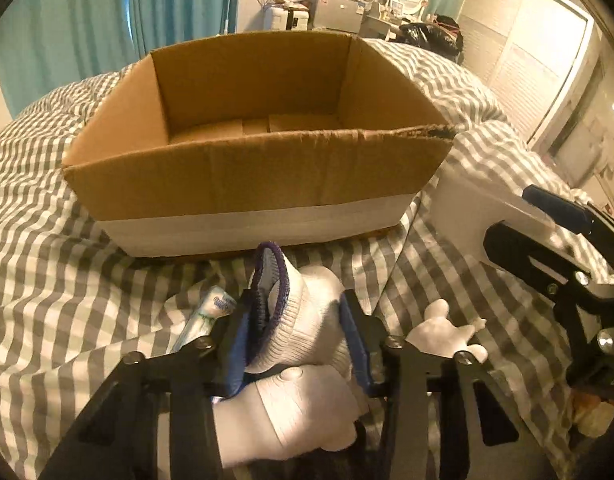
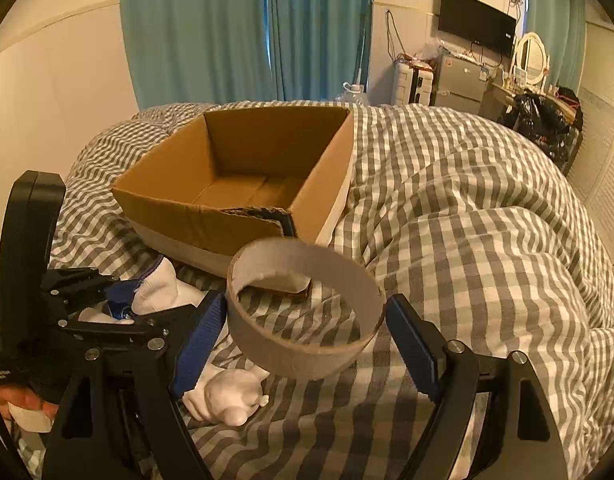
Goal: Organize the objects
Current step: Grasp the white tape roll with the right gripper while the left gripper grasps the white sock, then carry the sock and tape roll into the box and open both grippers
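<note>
Socks first: your left gripper (image 1: 299, 332) has its blue pads pressed on either side of a white sock with a purple-edged cuff (image 1: 291, 304), the cuff standing up between the fingers toward twelve o'clock. A second white sock (image 1: 291, 408) lies beneath it on the grey-and-white checked duvet (image 1: 67, 300), and a small tube with blue print (image 1: 211, 312) rests just beside the left finger at about ten o'clock. Your right gripper (image 2: 307, 320) is clamped on a wide cardboard ring (image 2: 303, 336), which fills the gap from one pad to the other and is held off the bedding. Straight ahead at twelve o'clock in both wrist views sits the open cardboard box (image 1: 247, 184), with nothing visible inside. A white figurine-like object (image 2: 227, 400) lies on the duvet at seven o'clock of the ring, near your right gripper's left finger.
</note>
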Available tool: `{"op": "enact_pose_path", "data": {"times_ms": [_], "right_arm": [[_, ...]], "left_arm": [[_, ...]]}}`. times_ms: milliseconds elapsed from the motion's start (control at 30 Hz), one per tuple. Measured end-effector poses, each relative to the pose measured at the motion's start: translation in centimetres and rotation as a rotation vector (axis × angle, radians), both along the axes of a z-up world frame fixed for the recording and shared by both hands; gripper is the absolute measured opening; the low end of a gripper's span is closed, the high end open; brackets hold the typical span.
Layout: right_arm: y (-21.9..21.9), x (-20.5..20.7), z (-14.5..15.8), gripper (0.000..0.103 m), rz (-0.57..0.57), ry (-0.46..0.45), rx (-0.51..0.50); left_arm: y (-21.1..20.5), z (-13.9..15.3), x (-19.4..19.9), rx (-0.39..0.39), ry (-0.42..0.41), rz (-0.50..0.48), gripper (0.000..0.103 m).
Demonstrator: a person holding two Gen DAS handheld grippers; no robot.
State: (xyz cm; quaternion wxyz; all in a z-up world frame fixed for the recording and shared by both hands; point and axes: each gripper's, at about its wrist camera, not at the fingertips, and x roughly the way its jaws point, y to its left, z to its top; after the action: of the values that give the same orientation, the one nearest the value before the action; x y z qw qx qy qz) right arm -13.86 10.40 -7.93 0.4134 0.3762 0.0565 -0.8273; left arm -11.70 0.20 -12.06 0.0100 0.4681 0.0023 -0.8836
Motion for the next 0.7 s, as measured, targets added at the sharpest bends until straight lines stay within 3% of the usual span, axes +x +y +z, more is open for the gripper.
{"op": "enact_pose_path", "data": {"times_ms": [100, 400, 700], "right_arm": [[0.4, 0.8, 0.8, 0.081, -0.005, 0.029, 0.001], [1.3, 2.8, 3.0, 0.080, -0.005, 0.090, -0.003], [1.9, 3.5, 7.5, 0.080, 0.008, 0.192, -0.035]], "left_arm": [[-0.1, 1.2, 0.6, -0.018, 0.028, 0.005, 0.022], [-0.2, 3.7, 1.9, -0.040, 0.111, 0.015, 0.016], [-1.0, 8.8, 2.7, -0.033, 0.193, 0.014, 0.014]]}}
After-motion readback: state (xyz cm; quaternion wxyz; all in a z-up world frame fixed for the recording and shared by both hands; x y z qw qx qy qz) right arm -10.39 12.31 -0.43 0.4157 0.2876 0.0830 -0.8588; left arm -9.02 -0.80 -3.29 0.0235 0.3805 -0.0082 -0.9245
